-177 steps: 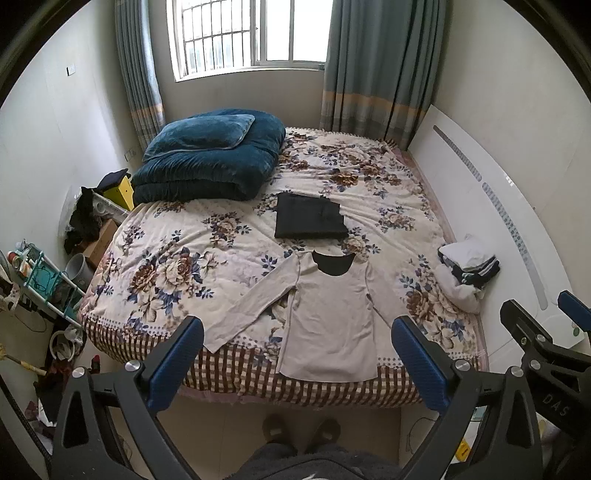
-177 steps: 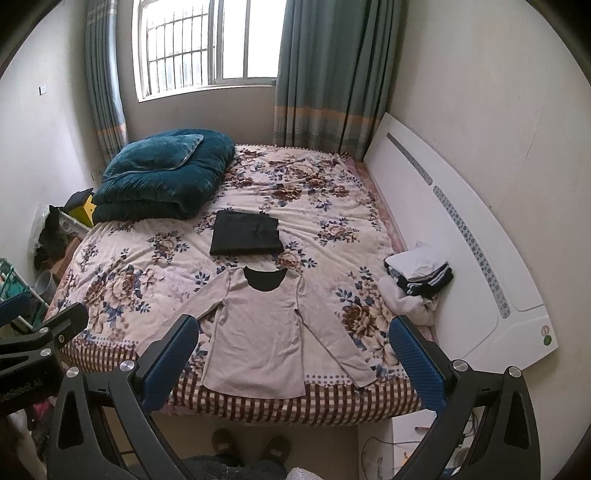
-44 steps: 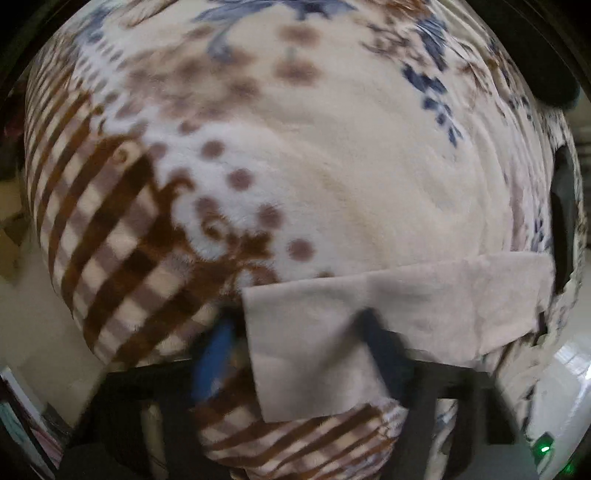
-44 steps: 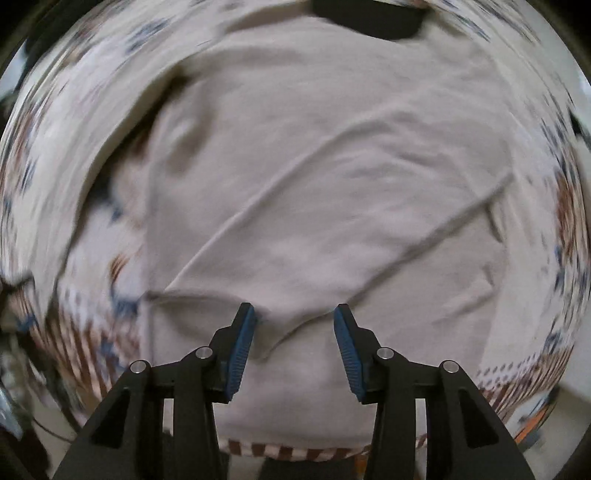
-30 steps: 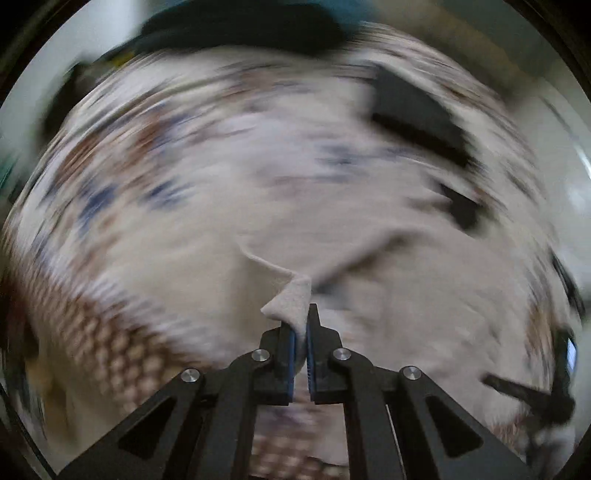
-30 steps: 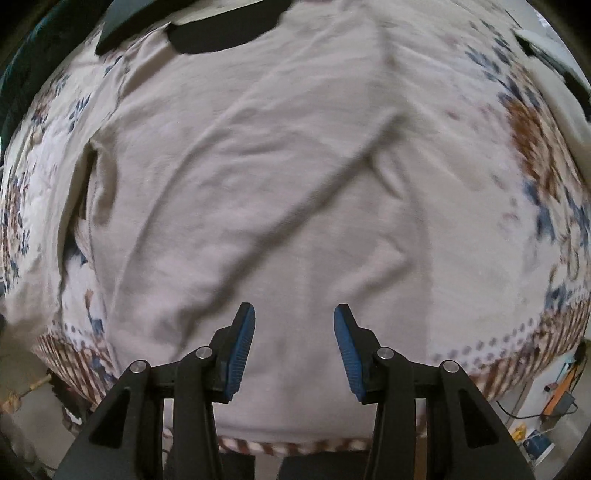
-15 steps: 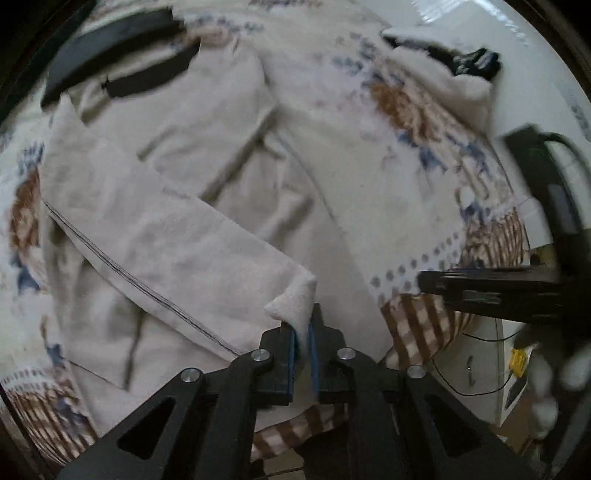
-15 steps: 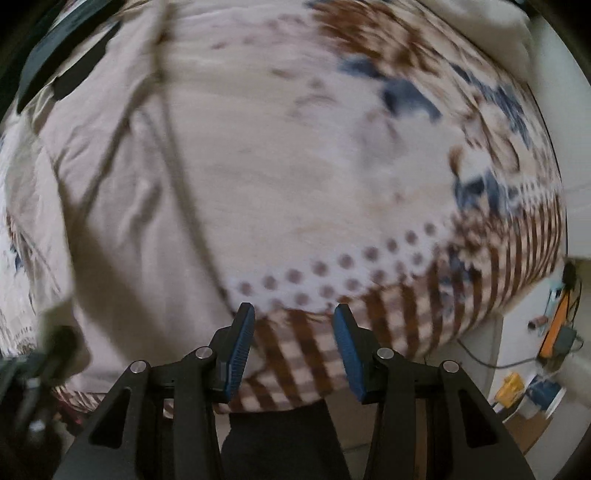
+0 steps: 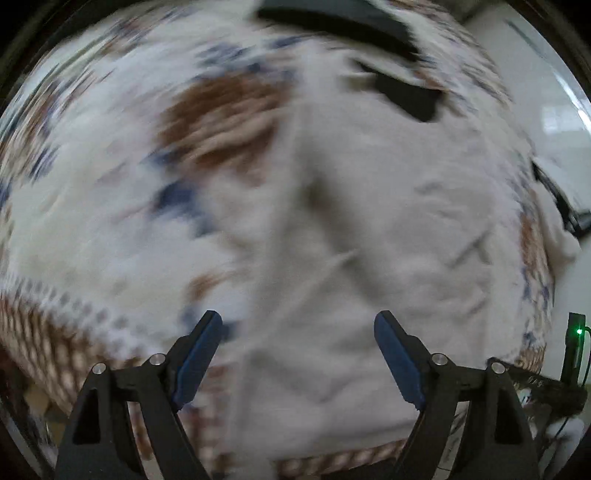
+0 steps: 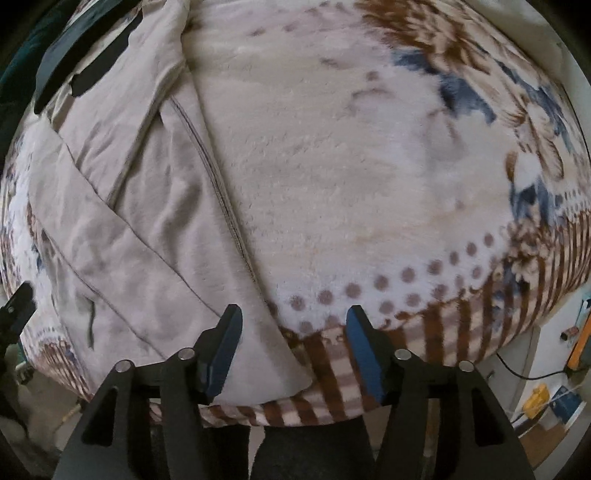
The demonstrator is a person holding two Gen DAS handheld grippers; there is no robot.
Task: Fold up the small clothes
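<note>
- I had the shirt (image 10: 122, 206) spread on the blanket (image 10: 351, 177), its hem at the blanket's striped near edge and its dark collar (image 10: 99, 70) at the far end, so its long axis ran away from me.
- One sleeve lay folded across the shirt's body as a diagonal band; I judged the first sleeve fold done.
- My right gripper (image 10: 291, 350) was spread wide and held nothing. It hovered over the near edge, with its left finger (image 10: 221, 350) above the shirt's right hem corner and its other finger over bare striped blanket.
- So from that gripper the shirt lay mostly to the left and ahead; the side seam ran up from just ahead of the left finger.
- My left gripper (image 9: 295, 362) was also wide apart and empty, hovering over the shirt's lower body near the hem; that view was badly motion-blurred.
- Beyond the collar lay a dark folded garment (image 9: 332, 18).
- I judged the right gripper nearer the shirt's right edge, and that the remaining sleeve was the next thing to fold, though I couldn't clearly make it out.
</note>
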